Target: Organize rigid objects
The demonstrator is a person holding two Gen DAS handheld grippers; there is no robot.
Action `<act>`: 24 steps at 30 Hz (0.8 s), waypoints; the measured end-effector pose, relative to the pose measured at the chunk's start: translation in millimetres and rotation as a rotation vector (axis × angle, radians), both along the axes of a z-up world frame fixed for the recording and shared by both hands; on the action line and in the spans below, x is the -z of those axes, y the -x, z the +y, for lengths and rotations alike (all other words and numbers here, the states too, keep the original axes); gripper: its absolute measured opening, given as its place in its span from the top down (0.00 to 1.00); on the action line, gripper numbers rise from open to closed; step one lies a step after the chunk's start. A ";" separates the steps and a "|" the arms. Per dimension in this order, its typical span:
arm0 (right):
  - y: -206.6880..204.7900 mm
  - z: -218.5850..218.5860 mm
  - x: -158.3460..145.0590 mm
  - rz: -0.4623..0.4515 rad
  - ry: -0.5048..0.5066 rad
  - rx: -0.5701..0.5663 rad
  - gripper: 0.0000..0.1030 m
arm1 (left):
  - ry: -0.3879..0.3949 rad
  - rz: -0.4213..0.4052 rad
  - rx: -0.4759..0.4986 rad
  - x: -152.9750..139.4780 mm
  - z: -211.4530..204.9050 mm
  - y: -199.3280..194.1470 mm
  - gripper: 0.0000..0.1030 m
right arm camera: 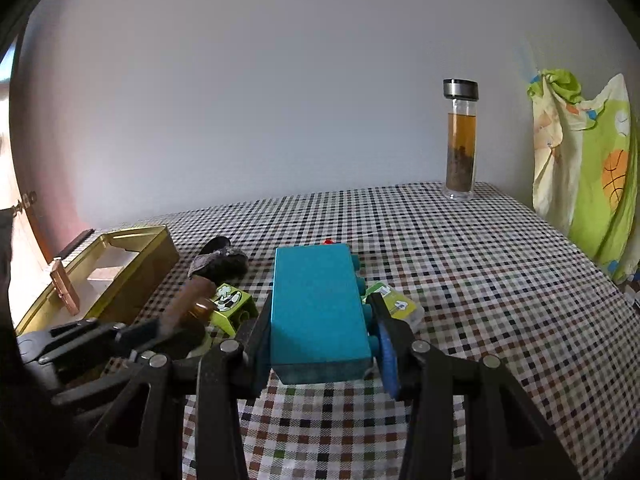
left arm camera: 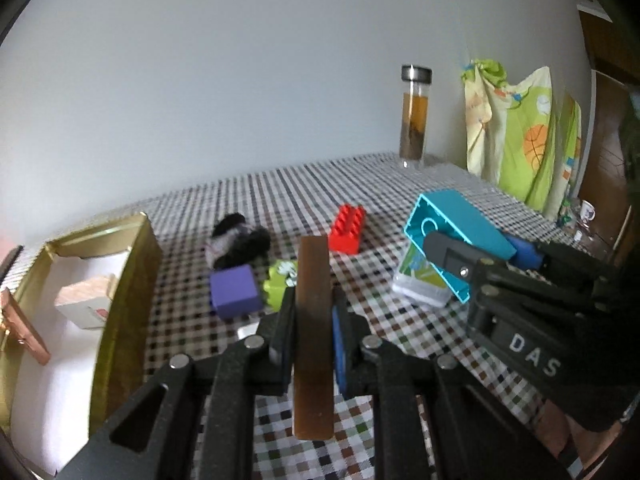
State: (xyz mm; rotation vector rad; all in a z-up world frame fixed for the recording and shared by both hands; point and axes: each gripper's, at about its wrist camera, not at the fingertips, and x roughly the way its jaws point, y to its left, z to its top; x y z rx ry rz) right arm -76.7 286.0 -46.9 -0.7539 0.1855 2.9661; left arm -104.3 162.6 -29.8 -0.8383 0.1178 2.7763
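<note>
Left tool [left arm camera: 312,320] clamped on one brown flat stick [left arm camera: 314,320], raised near the gold tin [left arm camera: 120,320] at left. Right tool [right arm camera: 320,344] clamped on one teal block [right arm camera: 316,304]. One red brick [left arm camera: 347,230] lies far on the surface [left arm camera: 400,344].

tongs [left arm camera: 312,316]: black arms | blue pads | silver rivets | white "DAS" lettering

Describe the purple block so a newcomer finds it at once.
Start at the gold tin box on the left of the checked tablecloth. Just right of it lies the purple block, beside a lime-green brick. It alone is a smooth, studless cube.
</note>
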 end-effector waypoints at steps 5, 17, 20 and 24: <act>-2.7 0.4 -1.9 0.025 0.002 -0.001 0.55 | -0.004 0.054 -0.020 -7.2 -5.5 -7.9 0.87; -15.1 -20.1 -12.0 0.143 -0.050 -0.020 0.55 | -0.003 0.174 -0.057 -16.7 -12.4 -26.3 0.87; -17.4 -24.0 -13.9 0.165 -0.064 -0.022 0.55 | -0.001 0.194 -0.067 -18.0 -14.9 -29.5 0.87; -18.1 -28.3 -15.8 0.177 -0.078 -0.023 0.55 | -0.005 0.208 -0.082 -19.0 -21.3 -32.1 0.87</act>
